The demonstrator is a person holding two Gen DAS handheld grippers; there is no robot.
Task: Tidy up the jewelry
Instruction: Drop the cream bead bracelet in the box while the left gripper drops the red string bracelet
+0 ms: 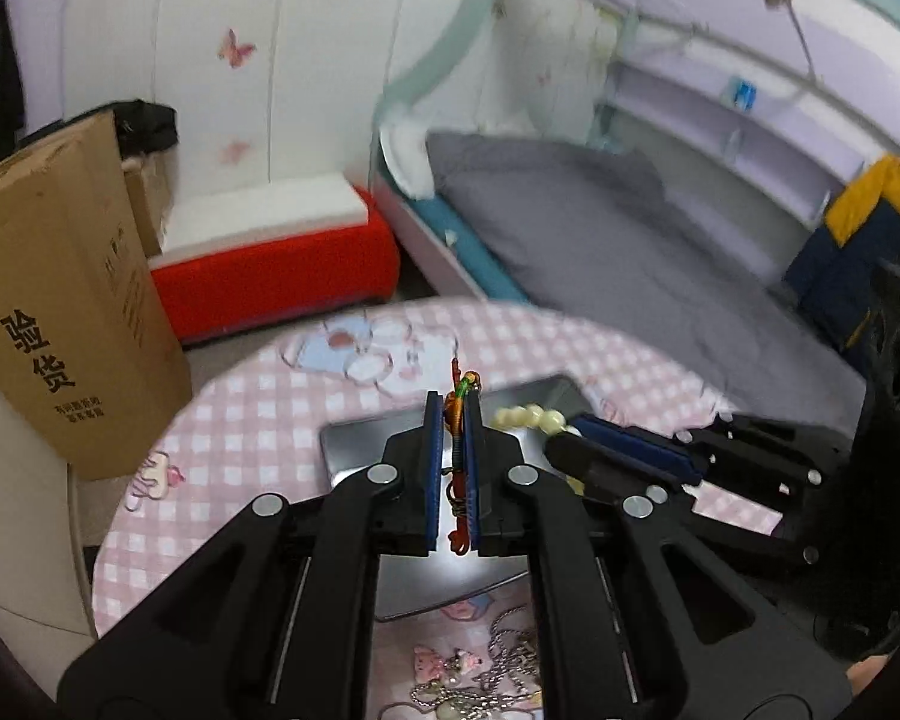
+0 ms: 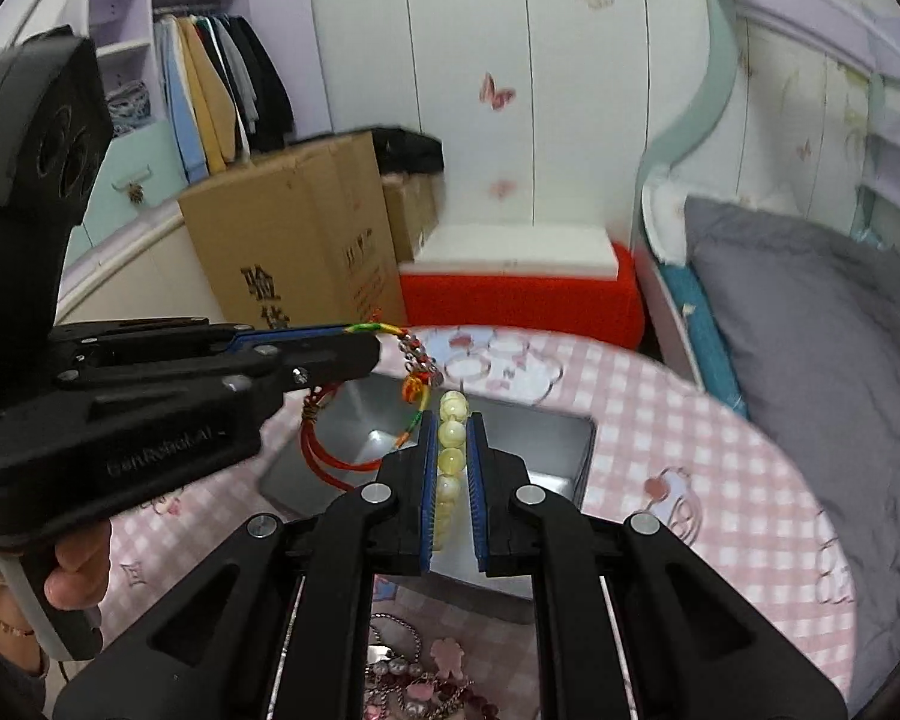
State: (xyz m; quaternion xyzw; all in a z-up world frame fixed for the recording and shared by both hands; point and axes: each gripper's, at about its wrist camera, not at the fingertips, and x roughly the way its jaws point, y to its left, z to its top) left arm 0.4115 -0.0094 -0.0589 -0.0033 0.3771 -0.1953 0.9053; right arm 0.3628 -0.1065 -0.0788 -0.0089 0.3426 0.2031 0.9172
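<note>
hovering side by side above a metal tray (image 2: 570, 444) on the pink checked bench (image 2: 720, 480), the left gripper (image 1: 455, 414) jaws pinch a red cord bracelet (image 1: 457, 480) while the right gripper (image 2: 452, 426) jaws clamp a pale bead bracelet (image 2: 452, 456).

Home bedroom. Bed with grey quilt (image 1: 600, 228) at 2 o'clock in the left wrist view, set in a mint-green curved bed frame (image 2: 684, 138). White panelled wall with pink butterfly stickers (image 2: 497, 93) at 12. Open lilac wardrobe with hanging clothes (image 2: 222, 90) at 10 in the right wrist view. Tall brown cardboard box with black printed characters (image 1: 60, 306) at 9, red low seat with white foam top (image 1: 282, 252) at 11. Round table under pink-and-white checked cartoon tablecloth (image 2: 720, 450) at 6.
</note>
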